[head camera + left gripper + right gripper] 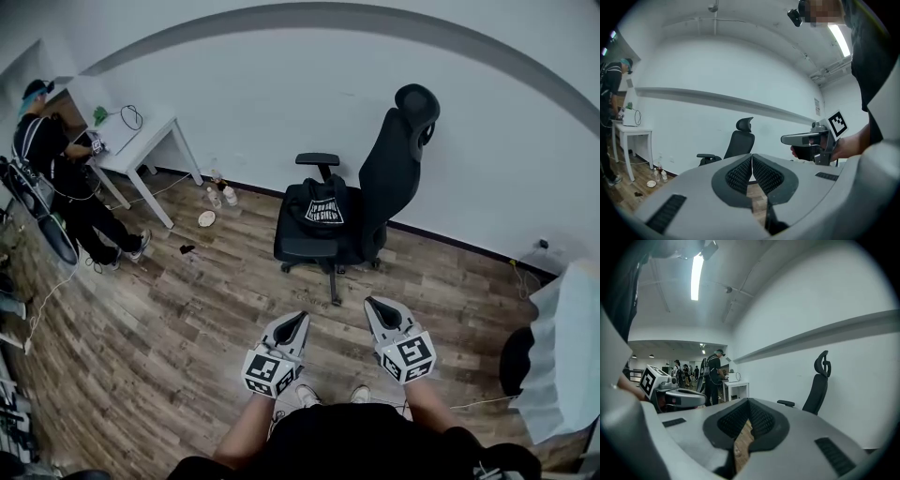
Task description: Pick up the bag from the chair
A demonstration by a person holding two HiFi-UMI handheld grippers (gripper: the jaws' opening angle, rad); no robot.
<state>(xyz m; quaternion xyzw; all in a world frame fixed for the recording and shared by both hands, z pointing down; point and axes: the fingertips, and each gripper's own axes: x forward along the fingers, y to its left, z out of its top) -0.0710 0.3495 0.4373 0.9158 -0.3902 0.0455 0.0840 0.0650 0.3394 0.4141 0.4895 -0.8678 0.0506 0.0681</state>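
A black bag (319, 208) with a white print sits on the seat of a black office chair (389, 178) by the white wall. Both grippers hover over the wood floor in front of the chair, well short of it. My left gripper (302, 317) (751, 155) is shut, its jaws meeting at the tips with nothing between them. My right gripper (369, 302) (748, 401) is also shut and empty. The chair (739, 143) stands beyond the left jaws, and its back (819, 385) shows at the right of the right gripper view. The jaws hide the bag in both gripper views.
A white table (141, 131) stands at the far left with a person in black (56, 164) at it. Bottles (221, 192) and a small plate (206, 218) sit on the floor beside the chair. A white draped object (572, 347) stands at the right. Cables run along the floor.
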